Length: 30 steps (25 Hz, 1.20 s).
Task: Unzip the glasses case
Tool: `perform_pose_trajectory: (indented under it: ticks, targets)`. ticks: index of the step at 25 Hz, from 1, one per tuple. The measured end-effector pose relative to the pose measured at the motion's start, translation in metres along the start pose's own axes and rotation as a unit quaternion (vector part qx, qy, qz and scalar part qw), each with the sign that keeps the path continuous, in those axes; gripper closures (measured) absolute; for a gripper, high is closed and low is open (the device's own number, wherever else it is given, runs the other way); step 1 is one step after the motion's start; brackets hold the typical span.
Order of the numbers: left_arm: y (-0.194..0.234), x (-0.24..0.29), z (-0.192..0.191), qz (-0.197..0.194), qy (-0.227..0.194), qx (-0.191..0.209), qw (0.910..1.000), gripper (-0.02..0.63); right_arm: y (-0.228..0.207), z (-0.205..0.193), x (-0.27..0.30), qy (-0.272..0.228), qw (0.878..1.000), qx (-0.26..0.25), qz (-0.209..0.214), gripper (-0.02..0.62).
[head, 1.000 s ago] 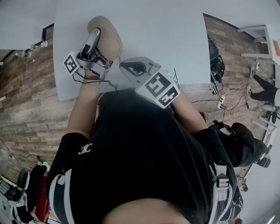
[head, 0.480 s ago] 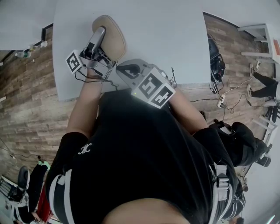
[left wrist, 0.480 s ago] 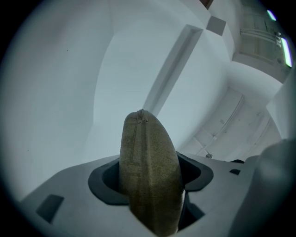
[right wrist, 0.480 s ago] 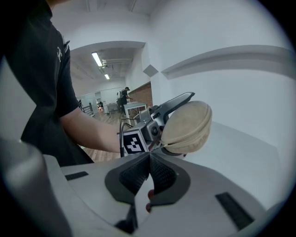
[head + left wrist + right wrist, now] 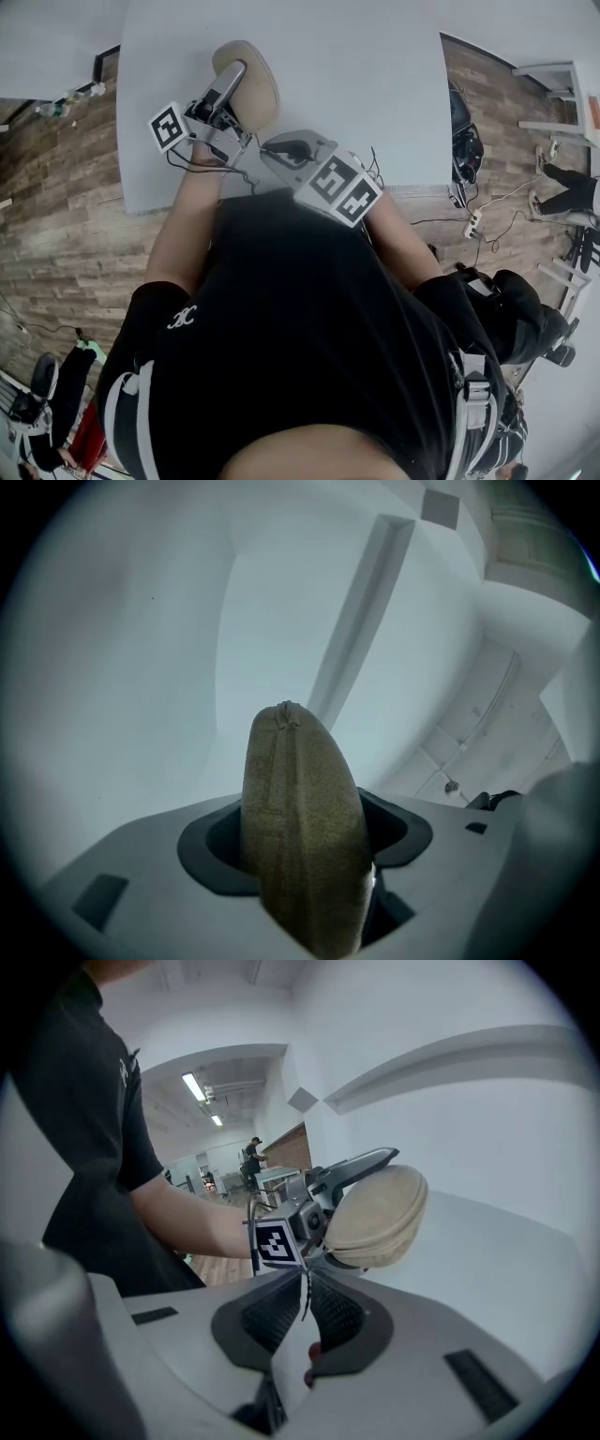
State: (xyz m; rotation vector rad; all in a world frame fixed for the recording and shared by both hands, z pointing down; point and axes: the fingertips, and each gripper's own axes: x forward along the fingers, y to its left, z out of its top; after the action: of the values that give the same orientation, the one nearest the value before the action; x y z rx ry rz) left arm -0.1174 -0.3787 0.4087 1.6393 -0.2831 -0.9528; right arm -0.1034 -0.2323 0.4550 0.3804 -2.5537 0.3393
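left gripper [image 5: 305, 844] has the tan glasses case [image 5: 261, 92] clamped between its jaws. they stand pretty wide apart because the case fills the whole gap, with a dark pad pressed on each side of it. from the left gripper view the case stands on edge, zip seam facing the camera and running up over its top.

the case is over the near left part of the white table [image 5: 375, 94], just past the edge where the person stands. can't tell if its underside touches the tabletop or hangs a bit above it.

right gripper [image 5: 305, 1283] sits just to the right of the case, on its near side, pointing at it. its jaws are closed nearly all the way, pinching a thin dark strip [image 5: 304, 1299] that runs from the case end down between the pads. looks like the zip pull to me. the case looks closed.
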Motion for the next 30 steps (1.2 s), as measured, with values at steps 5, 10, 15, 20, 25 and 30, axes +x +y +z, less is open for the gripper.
perform_pose_trajectory:
  ticks: [5, 10, 15, 20, 25, 30]
  targets:
    - [0.036, -0.019, 0.008, 0.078, -0.003, 0.024, 0.9967, 0.305, -0.007, -0.02, -0.013, -0.01, 0.998, 0.054, 0.015, 0.427]
    - [0.108, -0.055, -0.005, 0.28, 0.079, 0.06, 0.9548, 0.305, -0.021, -0.03, -0.023, -0.026, 0.995, 0.101, -0.009, 0.408]
    - [0.164, -0.08, -0.05, 0.444, 0.24, 0.142, 0.8516, 0.305, -0.026, -0.034, -0.024, -0.023, 0.995, 0.098, -0.018, 0.408]
    - [0.197, -0.086, -0.079, 0.479, 0.387, 0.204, 0.7612, 0.305, -0.031, -0.035, -0.032, -0.031, 0.994, 0.102, -0.025, 0.408]
    - [0.217, -0.1, -0.064, 0.529, 0.419, 0.253, 0.6932, 0.305, -0.038, -0.038, -0.045, -0.044, 0.992, 0.116, -0.035, 0.408]
    - [0.221, -0.114, -0.041, 0.555, 0.396, 0.277, 0.6769, 0.244, -0.044, -0.04, -0.048, -0.056, 0.989, 0.131, -0.031, 0.408]
